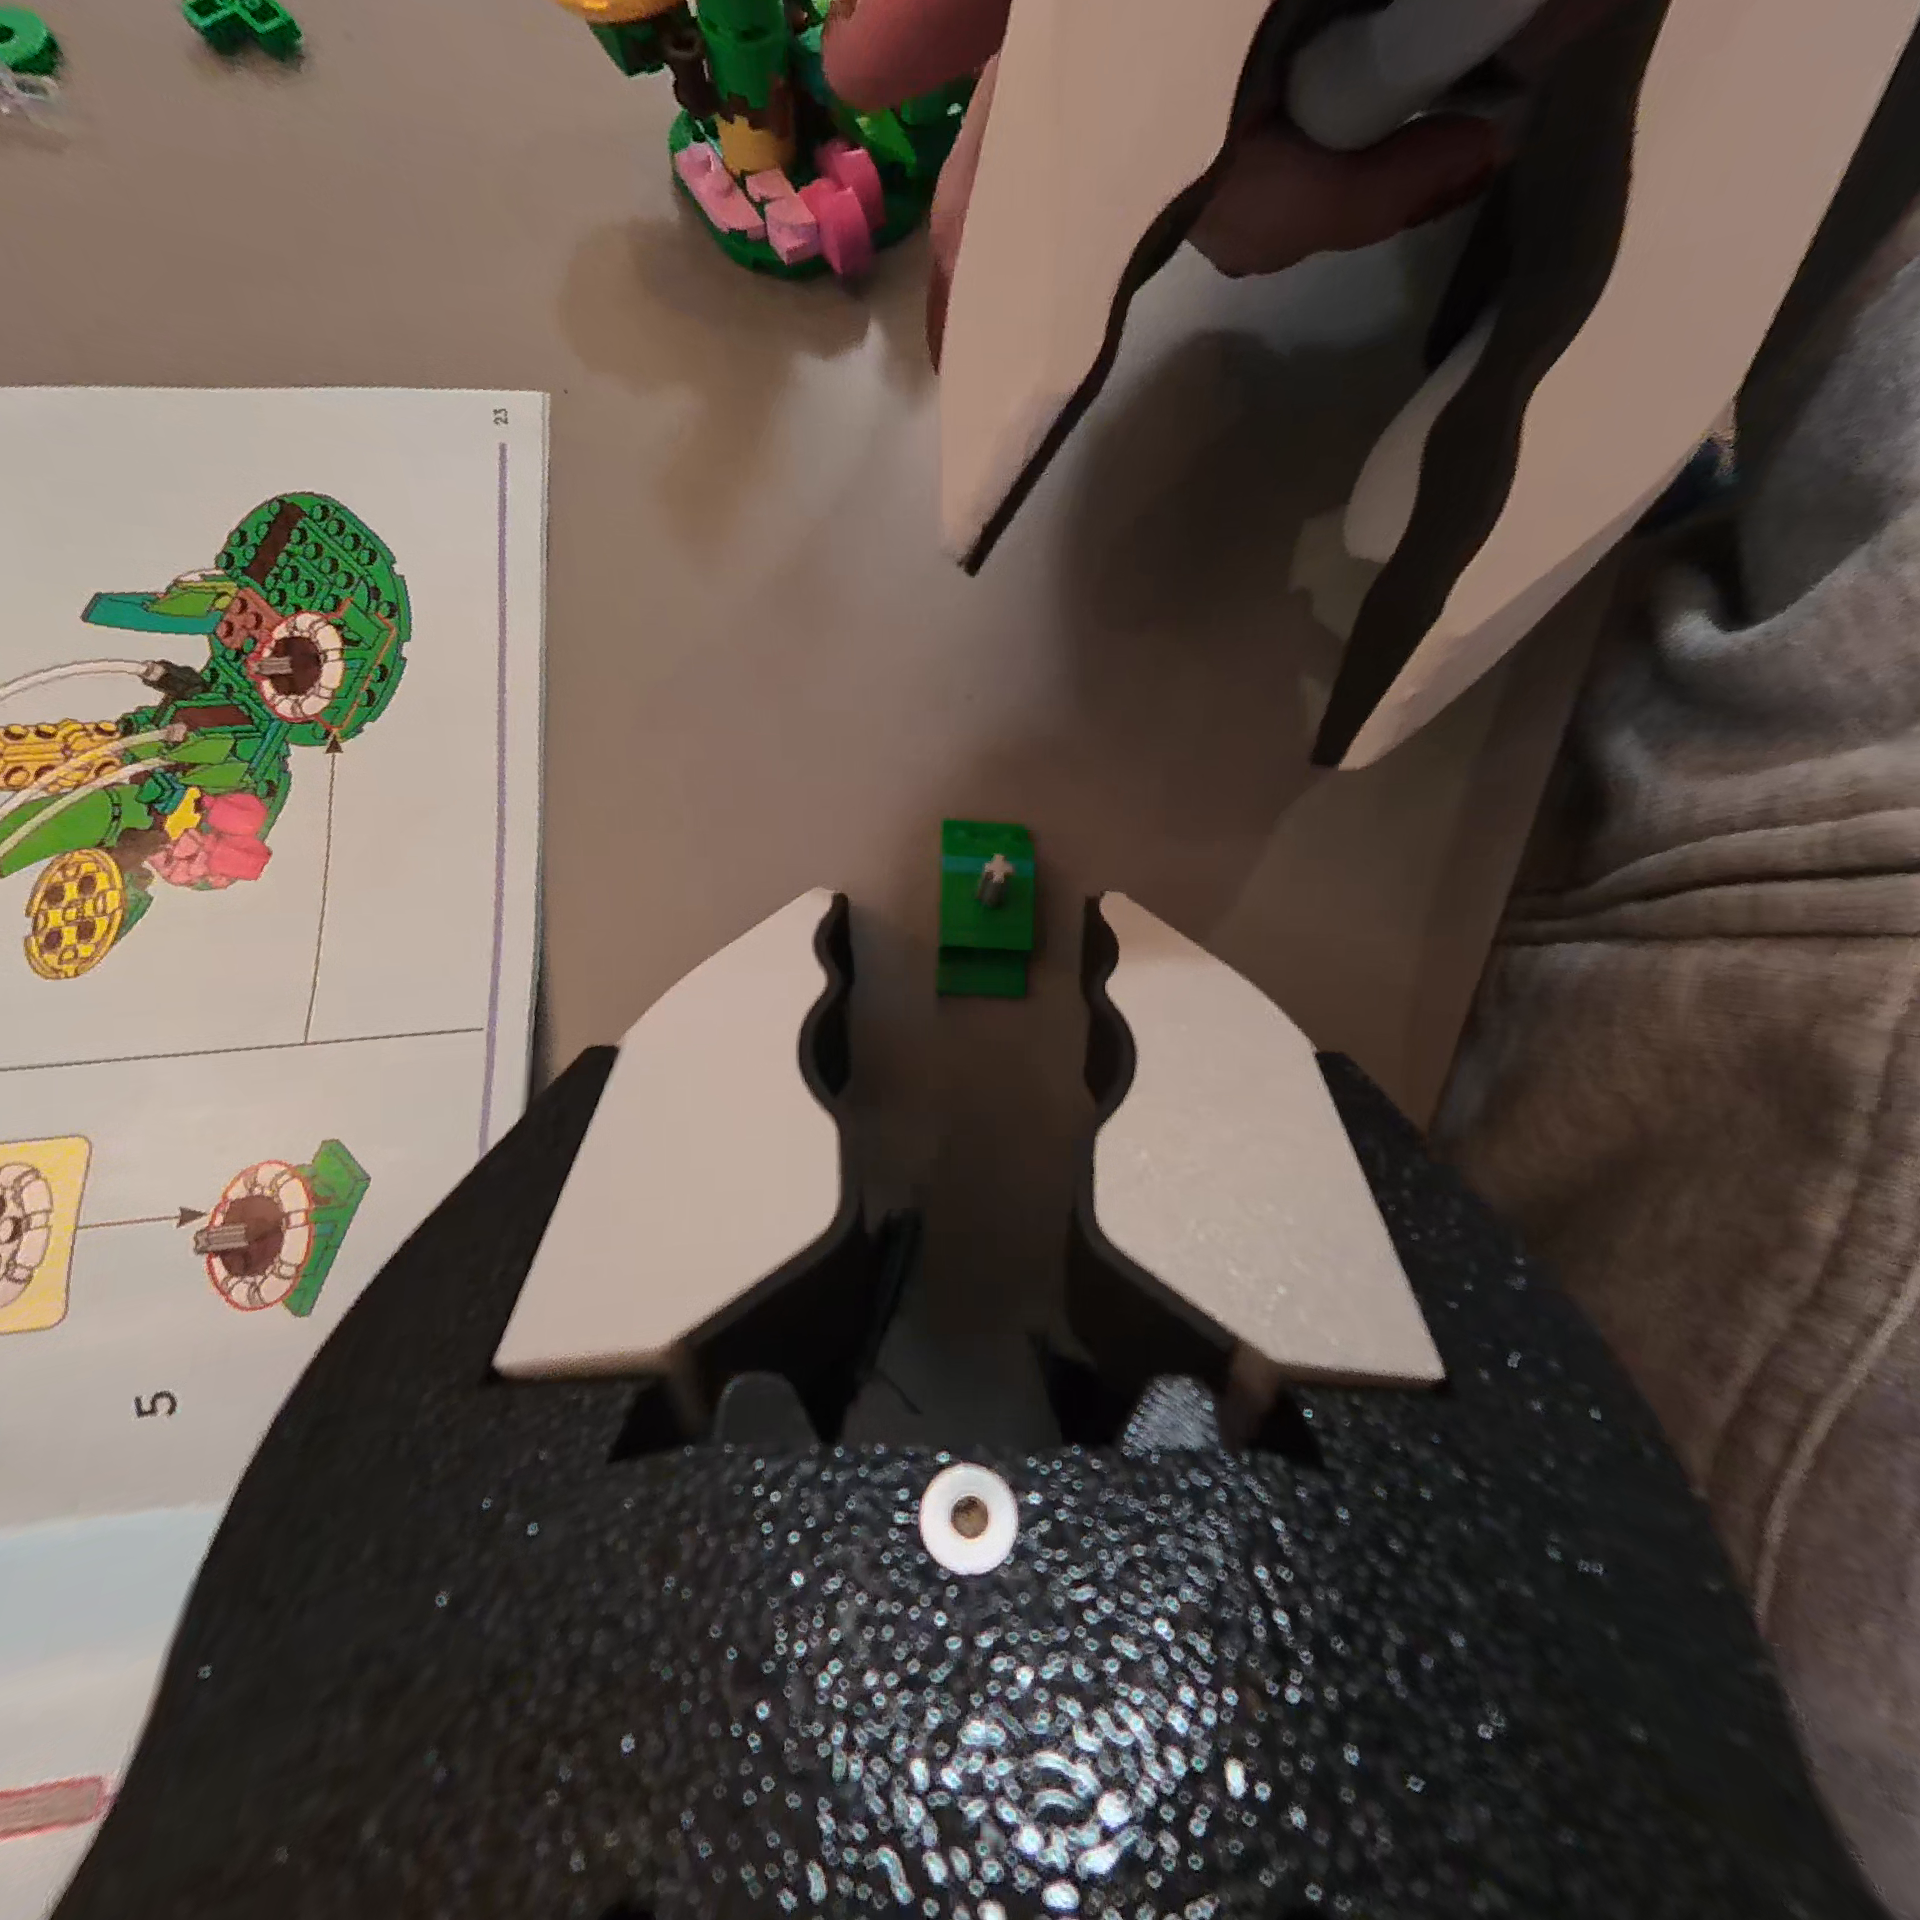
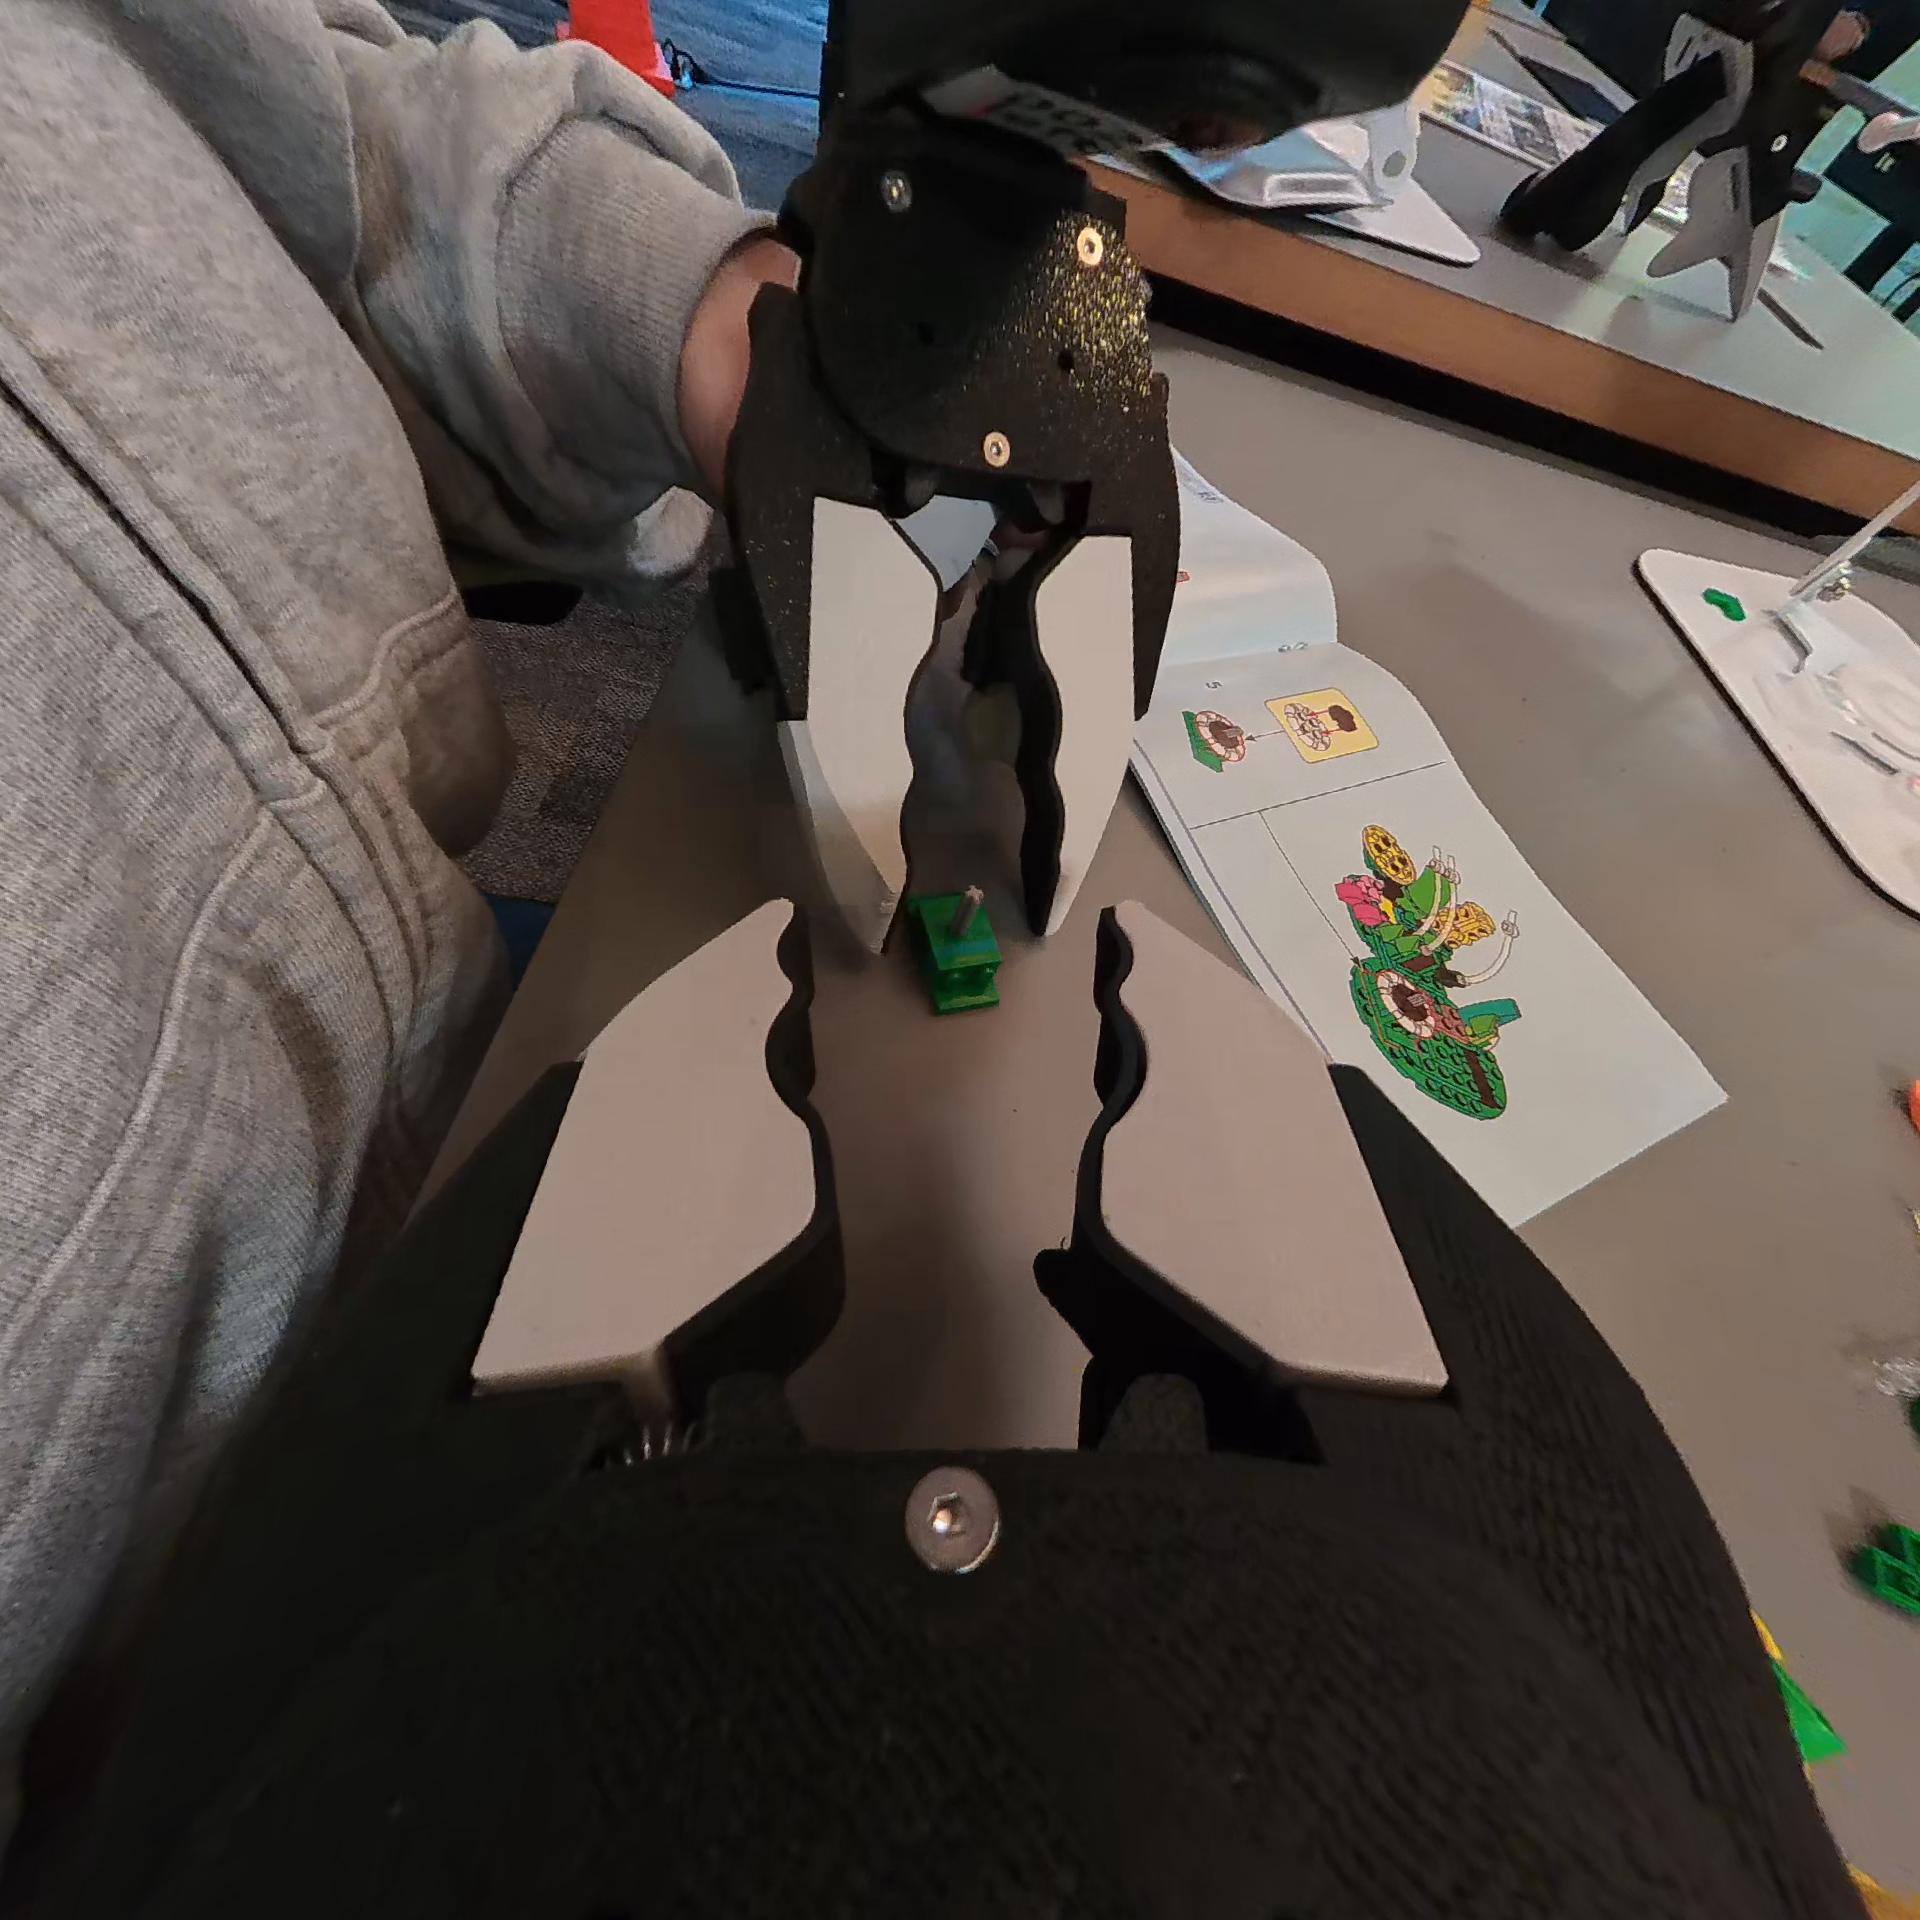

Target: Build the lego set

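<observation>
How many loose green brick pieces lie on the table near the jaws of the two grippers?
1: a small green brick assembly with a grey pin, between the open jaws of both grippers. Others lie farther off.

Opposed close wrist views, shared brick (image 1: pixel 985 904)

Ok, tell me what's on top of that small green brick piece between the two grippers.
A short grey cross-ended pin stands up from the small green brick piece on the grey table. Nothing else sits on it. How the pin seats inside is hidden.
</observation>
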Tool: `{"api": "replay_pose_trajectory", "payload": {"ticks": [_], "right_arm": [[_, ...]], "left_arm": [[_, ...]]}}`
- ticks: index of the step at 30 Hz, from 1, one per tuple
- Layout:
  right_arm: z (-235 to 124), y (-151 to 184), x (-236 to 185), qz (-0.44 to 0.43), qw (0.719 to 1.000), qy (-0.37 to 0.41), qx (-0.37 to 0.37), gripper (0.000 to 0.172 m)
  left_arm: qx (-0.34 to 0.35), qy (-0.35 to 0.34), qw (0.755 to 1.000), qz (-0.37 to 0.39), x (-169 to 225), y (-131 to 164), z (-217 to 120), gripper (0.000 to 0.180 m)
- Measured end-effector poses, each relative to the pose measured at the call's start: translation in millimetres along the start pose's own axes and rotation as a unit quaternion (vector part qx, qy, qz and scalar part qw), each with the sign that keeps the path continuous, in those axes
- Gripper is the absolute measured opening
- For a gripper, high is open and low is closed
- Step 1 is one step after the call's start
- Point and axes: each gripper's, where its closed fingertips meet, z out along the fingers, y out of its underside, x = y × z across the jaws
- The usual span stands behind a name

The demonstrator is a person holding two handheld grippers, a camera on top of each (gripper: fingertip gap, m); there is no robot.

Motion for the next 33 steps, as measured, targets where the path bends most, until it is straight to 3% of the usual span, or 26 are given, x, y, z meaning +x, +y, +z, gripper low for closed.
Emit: {"api": "replay_pose_trajectory", "payload": {"ticks": [1,6,9,12,17,23,27,30,33], "right_arm": [[0,0,0,-0.001,1.0,0.0,-0.001,0.051],[-6,-4,-1,-0.004,1.0,0.003,0.003,0.051],[-16,-9,1,0.004,1.0,0.01,0.022,0.051],[-26,-11,3,0.028,0.998,0.008,0.048,0.047],[-48,-10,8,0.028,0.998,0.023,0.049,0.042],[-106,-5,29,0.054,0.996,0.065,0.041,0.038],[-145,23,44,0.05,0.99,0.131,-0.007,0.038],[-191,60,63,0.07,0.972,0.216,-0.065,0.038],[-254,97,85,0.104,0.931,0.332,-0.108,0.038]], "left_arm": [[-0.001,-0.005,1.0,0.003,0,1,-1,0.043],[0.03,-0.03,0.999,-0.004,1,-1,-15,0.043],[0.106,-0.065,0.992,-0.018,0,-10,-34,0.048],[0.235,-0.146,0.961,-0.023,-11,-29,-60,0.053],[0.302,-0.229,0.923,-0.071,-35,-35,-79,0.05],[0.324,-0.267,0.905,-0.07,-59,-48,-82,0.048],[0.332,-0.308,0.89,-0.05,-77,-63,-79,0.047],[0.351,-0.368,0.861,-0.027,-95,-73,-85,0.043],[0.375,-0.4,0.836,-0.021,-108,-79,-88,0.038]]}}
